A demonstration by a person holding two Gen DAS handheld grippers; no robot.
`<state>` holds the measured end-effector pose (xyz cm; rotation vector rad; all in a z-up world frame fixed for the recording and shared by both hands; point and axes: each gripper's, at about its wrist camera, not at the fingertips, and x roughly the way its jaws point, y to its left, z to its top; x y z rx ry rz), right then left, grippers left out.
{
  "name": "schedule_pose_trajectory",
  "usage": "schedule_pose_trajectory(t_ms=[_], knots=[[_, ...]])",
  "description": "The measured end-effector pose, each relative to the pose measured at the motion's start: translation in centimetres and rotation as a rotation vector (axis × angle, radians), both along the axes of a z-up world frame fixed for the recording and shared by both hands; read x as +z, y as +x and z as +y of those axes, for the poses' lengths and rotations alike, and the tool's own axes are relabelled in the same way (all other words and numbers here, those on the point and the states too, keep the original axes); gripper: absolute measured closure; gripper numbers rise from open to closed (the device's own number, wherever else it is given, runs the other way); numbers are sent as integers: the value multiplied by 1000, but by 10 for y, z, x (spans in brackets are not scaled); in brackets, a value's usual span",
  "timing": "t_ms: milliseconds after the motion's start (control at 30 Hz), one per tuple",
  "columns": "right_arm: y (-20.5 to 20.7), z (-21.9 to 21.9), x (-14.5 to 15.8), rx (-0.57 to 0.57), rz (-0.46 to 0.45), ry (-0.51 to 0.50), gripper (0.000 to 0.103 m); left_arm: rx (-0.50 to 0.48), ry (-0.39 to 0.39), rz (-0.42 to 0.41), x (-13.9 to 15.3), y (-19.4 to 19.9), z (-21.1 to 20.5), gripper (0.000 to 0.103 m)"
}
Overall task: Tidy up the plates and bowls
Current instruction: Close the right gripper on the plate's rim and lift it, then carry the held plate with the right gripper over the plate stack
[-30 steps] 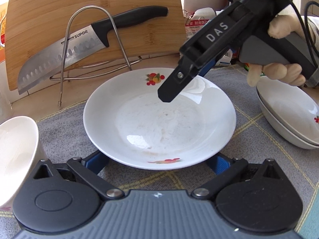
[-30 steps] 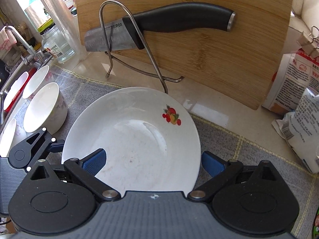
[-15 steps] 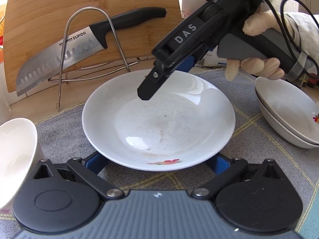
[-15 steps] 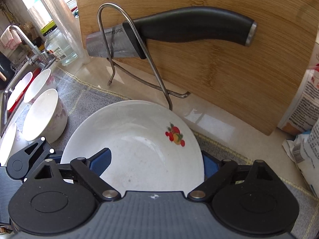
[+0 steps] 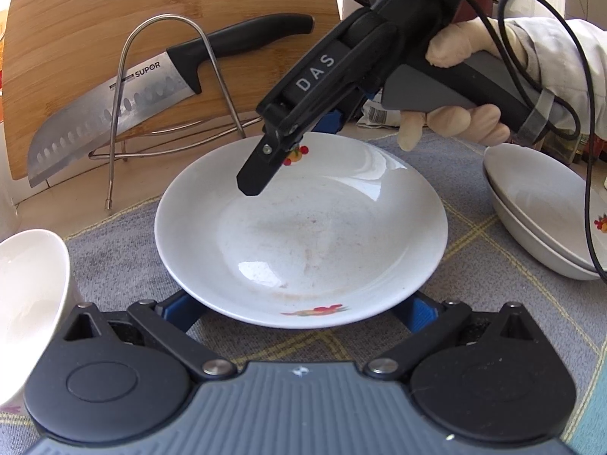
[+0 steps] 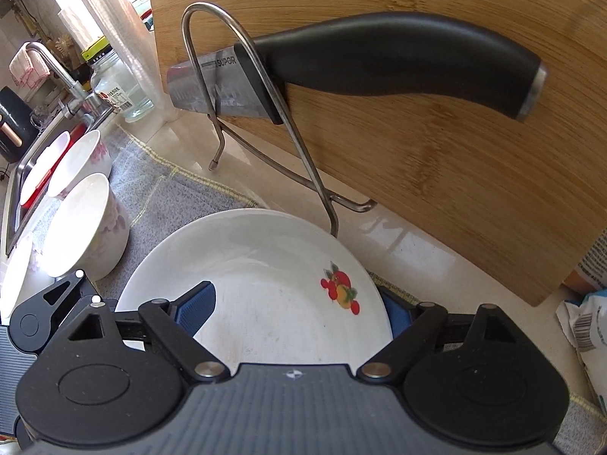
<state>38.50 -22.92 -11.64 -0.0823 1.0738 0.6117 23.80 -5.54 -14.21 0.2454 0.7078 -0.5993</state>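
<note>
The white plate (image 5: 303,235), printed with small fruit motifs, lies flat on the grey checked mat (image 5: 493,265) that covers the bench, in front of the wire rack (image 5: 167,87), which holds a Supor knife (image 5: 125,102) against a bamboo cutting board (image 5: 114,19).

The right gripper (image 6: 296,309), held by a gloved hand (image 5: 455,87), tilts down over the plate's far rim. Its jaws have just been closing and now straddle that rim, 1 blue pad (image 6: 197,309) over the plate's inner surface and the other past its outer edge; they do not look pressed on it yet.

The left gripper (image 5: 299,313) sits low at the plate's near edge, jaws spread wide with the rim between them, gripping nothing.

2 stacked plates (image 5: 542,212) rest on the mat to the right. White bowls (image 6: 83,227) stand to the left, toward the sink (image 6: 22,174).
</note>
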Motion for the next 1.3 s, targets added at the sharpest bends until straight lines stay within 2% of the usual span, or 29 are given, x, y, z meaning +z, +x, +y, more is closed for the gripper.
schedule_pose_trajectory(t_ms=[700,867,1300], knots=[[-7,3,2,8,-4,-2,10,-4,13,11,8,-2,0,1],[-14,4,6,-16,-9,18,10,2,13,12,11,-8,2,1],[-47,10,23,4,-14,28,10,12,12,13,29,-32,13,1]])
